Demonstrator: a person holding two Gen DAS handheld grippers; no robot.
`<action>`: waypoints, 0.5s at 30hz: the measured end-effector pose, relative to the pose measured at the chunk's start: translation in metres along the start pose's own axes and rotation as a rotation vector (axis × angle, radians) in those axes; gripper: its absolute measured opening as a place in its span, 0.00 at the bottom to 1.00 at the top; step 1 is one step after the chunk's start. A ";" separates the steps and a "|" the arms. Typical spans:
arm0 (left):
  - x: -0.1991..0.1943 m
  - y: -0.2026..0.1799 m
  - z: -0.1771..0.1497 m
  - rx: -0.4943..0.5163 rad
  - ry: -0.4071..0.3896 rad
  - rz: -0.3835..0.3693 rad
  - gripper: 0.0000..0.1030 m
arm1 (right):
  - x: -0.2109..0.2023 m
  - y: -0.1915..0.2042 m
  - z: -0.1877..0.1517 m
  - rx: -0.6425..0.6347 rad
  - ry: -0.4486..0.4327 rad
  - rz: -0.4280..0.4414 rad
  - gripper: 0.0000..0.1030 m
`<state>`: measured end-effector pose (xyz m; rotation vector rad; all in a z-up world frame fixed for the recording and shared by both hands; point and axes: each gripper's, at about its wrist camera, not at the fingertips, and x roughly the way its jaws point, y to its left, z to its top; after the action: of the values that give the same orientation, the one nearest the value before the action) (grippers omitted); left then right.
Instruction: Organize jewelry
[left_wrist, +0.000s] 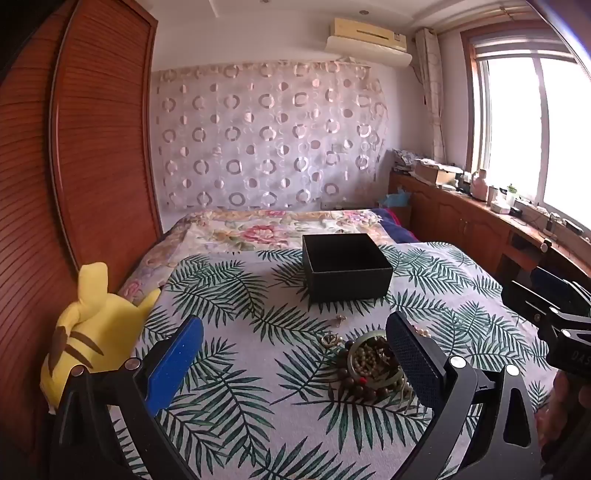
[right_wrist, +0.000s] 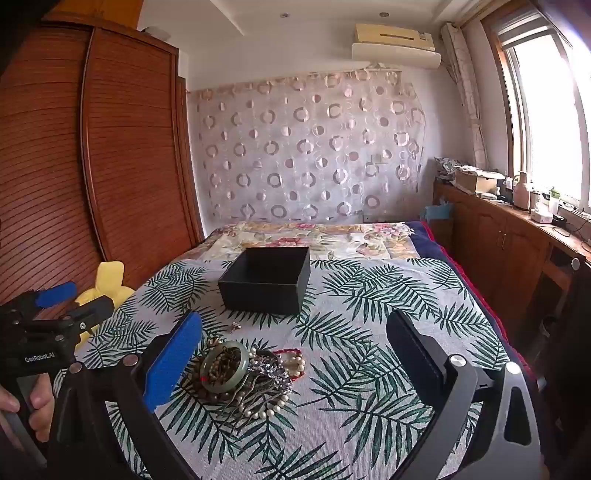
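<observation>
A pile of jewelry (right_wrist: 247, 376) lies on the leaf-print bedspread (right_wrist: 362, 354): a green jade bangle (right_wrist: 225, 367), dark wooden beads, pearl strands and a sparkly piece. The pile also shows in the left wrist view (left_wrist: 369, 365), beside my right finger. An open empty black box (right_wrist: 267, 278) stands behind the pile, also in the left wrist view (left_wrist: 345, 266). A small earring (right_wrist: 235, 326) lies between box and pile. My left gripper (left_wrist: 295, 354) is open and empty, above the bed left of the pile. My right gripper (right_wrist: 295, 350) is open and empty, over the pile's right side.
A yellow plush toy (left_wrist: 81, 332) lies at the bed's left edge by the wooden wardrobe (left_wrist: 99, 147). A floral quilt (right_wrist: 314, 238) covers the far half of the bed. A wooden cabinet (right_wrist: 517, 236) with clutter runs along the right under the window.
</observation>
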<state>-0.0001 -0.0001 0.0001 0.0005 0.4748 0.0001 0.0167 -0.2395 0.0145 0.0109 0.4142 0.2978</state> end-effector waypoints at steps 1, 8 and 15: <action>0.000 0.000 0.000 -0.001 -0.001 0.000 0.93 | 0.000 0.000 0.000 0.000 -0.002 0.000 0.98; 0.001 0.000 0.000 -0.002 0.000 0.000 0.93 | 0.000 0.000 0.000 0.003 0.001 0.000 0.98; 0.002 -0.001 0.000 -0.001 -0.001 0.000 0.93 | 0.000 0.000 0.000 0.004 0.001 0.002 0.98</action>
<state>0.0012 -0.0014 -0.0010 -0.0007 0.4739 0.0008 0.0166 -0.2397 0.0148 0.0148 0.4159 0.2992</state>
